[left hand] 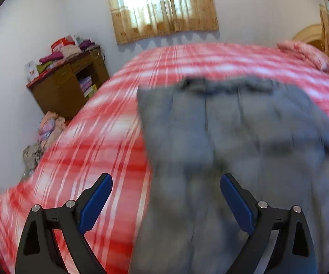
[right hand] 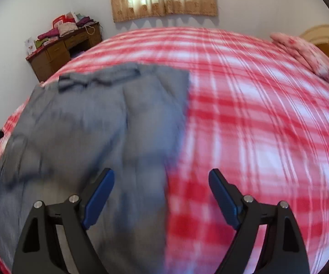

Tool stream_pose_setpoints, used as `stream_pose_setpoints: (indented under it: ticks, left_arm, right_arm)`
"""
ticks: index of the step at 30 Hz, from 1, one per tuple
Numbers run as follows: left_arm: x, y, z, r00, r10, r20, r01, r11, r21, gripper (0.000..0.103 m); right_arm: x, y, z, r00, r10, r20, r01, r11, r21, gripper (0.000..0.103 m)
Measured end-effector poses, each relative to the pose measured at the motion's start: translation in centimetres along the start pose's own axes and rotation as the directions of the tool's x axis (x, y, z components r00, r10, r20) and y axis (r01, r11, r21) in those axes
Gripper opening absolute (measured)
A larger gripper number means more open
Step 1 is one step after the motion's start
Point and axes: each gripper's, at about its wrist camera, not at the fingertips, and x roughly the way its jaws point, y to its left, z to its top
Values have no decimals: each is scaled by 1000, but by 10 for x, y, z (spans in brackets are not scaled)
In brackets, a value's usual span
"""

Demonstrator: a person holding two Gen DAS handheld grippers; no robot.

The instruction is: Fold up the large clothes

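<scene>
Both grippers hang over the bed with jaws spread wide and nothing between the pads, so the grey garment (left hand: 232, 125) lies free on the red-and-white checked bedspread (left hand: 91, 148). From the left gripper (left hand: 166, 202) the cloth fills the field from about 12 to 3 o'clock, its left edge running up just inside the left finger; from the right gripper (right hand: 161, 197) it fills 9 to 12 o'clock, its right edge rising between the fingers. So each hand sits near its own side edge, neither plainly nearer. The garment's long axis appears to run from the near end toward 12 o'clock, where a darker band, possibly a collar or waistband though blur hides which, marks the far end toward the curtained window (left hand: 162, 4). Any coming fold likely turns on those two near corners.
</scene>
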Motion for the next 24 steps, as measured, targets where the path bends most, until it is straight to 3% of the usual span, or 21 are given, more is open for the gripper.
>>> stream_pose_setpoints:
  ticks: [2, 6, 15, 17, 18, 19, 20, 21, 22, 24]
  left_arm:
    - [-14, 8, -34, 999, 34, -20, -34, 999, 1, 96]
    - [-35, 26, -89, 995, 11, -95, -19, 997, -81, 96]
    - [-60, 17, -146, 988, -62, -144, 44, 991, -126, 96]
    - [-61, 15, -152, 985, -86, -148, 67, 989, -129, 95]
    - [-63, 13, -156, 985, -101, -143, 82, 988, -130, 92]
    - [-65, 11, -160, 983, -126, -137, 109, 985, -131, 70]
    - [-67, 9, -161, 975, -182, -128, 165, 977, -136, 41]
    - [-71, 6, -161, 969, -218, -119, 201, 969, -141, 32]
    - [-75, 3, -160, 970, -217, -109, 203, 970, -131, 19]
    - [-90, -6, -157, 978, -196, -68, 191, 979, -76, 11]
  right_arm:
    - [-19, -2, -27, 1000, -23, -1, 23, 999, 36, 87]
    - [-43, 9, -64, 999, -39, -9, 40, 997, 62, 87]
    - [-68, 40, -134, 998, 2, -59, 1, 998, 61, 87]
    - [-73, 46, -145, 999, 0, -48, 2, 999, 36, 81]
    - [-75, 48, -148, 999, 2, -43, 0, 1000, 28, 69]
    - [-75, 50, -149, 999, 17, -41, -16, 1000, 24, 50]
    - [-76, 51, -148, 997, 60, -43, -59, 998, 25, 35]
    - [-77, 52, -148, 994, 96, -43, -94, 995, 32, 15]
    - [-80, 55, -149, 993, 110, -37, -109, 993, 40, 12]
    - [-90, 59, -149, 993, 116, 7, -116, 993, 37, 10]
